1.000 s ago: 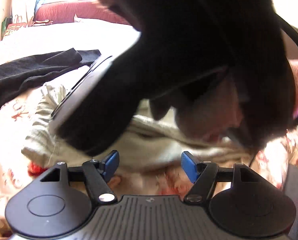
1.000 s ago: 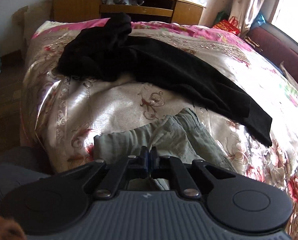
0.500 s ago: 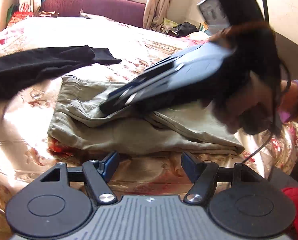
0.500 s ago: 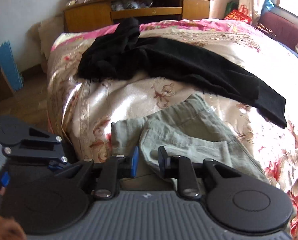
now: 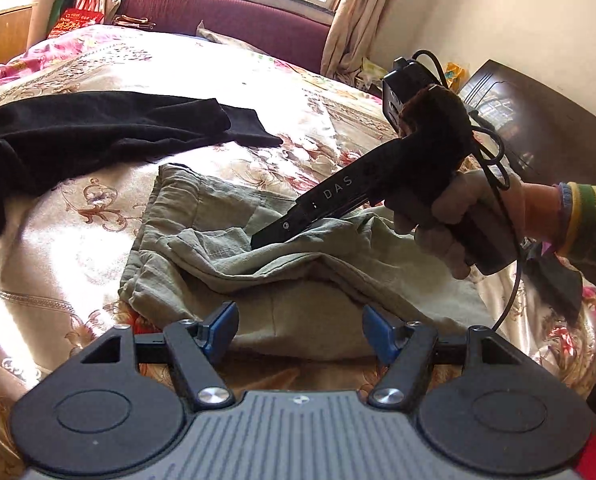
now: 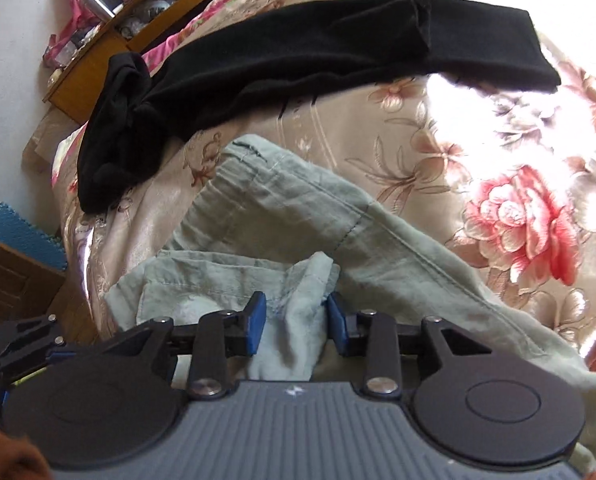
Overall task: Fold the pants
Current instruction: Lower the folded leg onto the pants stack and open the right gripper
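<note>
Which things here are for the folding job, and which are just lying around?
For the job:
green pants
right gripper, jaws opening over a pale fold of the pants
left gripper, jaws open

Just lying around:
black garment
flowered bedspread
wooden shelf
red bag

Pants point(image 5: 298, 264) on bed point(image 5: 77, 232), garment point(image 5: 97, 132) behind

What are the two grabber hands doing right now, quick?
Left gripper: open, holding nothing, hovering by the crumpled grey-green cotton pants.
Right gripper: jaws opening, a pale fold of those pants between them, not pinched.
</note>
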{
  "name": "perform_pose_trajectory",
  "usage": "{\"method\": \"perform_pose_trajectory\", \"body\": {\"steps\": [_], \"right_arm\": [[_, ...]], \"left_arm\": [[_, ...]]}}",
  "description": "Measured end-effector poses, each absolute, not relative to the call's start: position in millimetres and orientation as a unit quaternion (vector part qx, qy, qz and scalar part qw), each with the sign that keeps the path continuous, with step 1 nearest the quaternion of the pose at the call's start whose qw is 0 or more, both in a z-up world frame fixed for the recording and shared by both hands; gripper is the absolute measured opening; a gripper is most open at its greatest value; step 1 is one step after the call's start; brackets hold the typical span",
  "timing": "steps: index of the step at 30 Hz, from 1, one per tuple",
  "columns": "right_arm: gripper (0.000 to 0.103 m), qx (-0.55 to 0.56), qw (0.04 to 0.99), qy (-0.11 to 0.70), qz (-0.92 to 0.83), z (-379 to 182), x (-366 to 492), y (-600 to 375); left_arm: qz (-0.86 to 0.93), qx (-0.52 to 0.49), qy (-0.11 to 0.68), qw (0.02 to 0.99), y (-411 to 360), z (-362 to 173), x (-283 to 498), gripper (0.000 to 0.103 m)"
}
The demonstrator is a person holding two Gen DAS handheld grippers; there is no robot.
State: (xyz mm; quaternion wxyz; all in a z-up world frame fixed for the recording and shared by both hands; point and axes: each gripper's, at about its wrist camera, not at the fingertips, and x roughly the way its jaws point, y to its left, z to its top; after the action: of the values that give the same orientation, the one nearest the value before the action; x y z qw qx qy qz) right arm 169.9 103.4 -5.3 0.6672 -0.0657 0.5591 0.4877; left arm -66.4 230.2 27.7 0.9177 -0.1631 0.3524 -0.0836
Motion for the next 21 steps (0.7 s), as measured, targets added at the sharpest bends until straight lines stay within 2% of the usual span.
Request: {"method": "perform_pose_trajectory", "body": {"steps": [2, 4, 6, 8, 11, 16, 21], "right_arm": [[0.036, -0.068, 0.647, 0.562, 0.511, -4, 168, 108], [0.028, -0.071, 0.634, 0.569, 0.519, -7, 167, 113], [0.011, -0.069, 0.63, 0.571, 0.521, -8, 169, 115], [0.007, -0.055, 0.639, 0.563, 0.521, -2, 172, 116], [0.006, -0.038, 0.656, 0.532, 0.534, 16, 174, 120], [0.006, -0.083, 0.672, 0.473, 0.563, 44, 179, 150], [0.012, -0.178, 0.676, 0.453, 0.553, 15, 178, 190]], "left_arm": [[-0.083, -0.158, 0.355, 0.918, 229, 26, -63, 0.081], [-0.082, -0.156, 0.358, 0.917, 229, 24, -59, 0.081], [-0.082, -0.16, 0.359, 0.916, 230, 21, -55, 0.081], [-0.08, -0.167, 0.355, 0.916, 231, 21, -53, 0.081], [-0.082, -0.176, 0.346, 0.918, 231, 22, -49, 0.081], [-0.075, -0.171, 0.336, 0.923, 229, 24, -48, 0.081], [-0.062, -0.166, 0.342, 0.923, 227, 25, -52, 0.081]]}}
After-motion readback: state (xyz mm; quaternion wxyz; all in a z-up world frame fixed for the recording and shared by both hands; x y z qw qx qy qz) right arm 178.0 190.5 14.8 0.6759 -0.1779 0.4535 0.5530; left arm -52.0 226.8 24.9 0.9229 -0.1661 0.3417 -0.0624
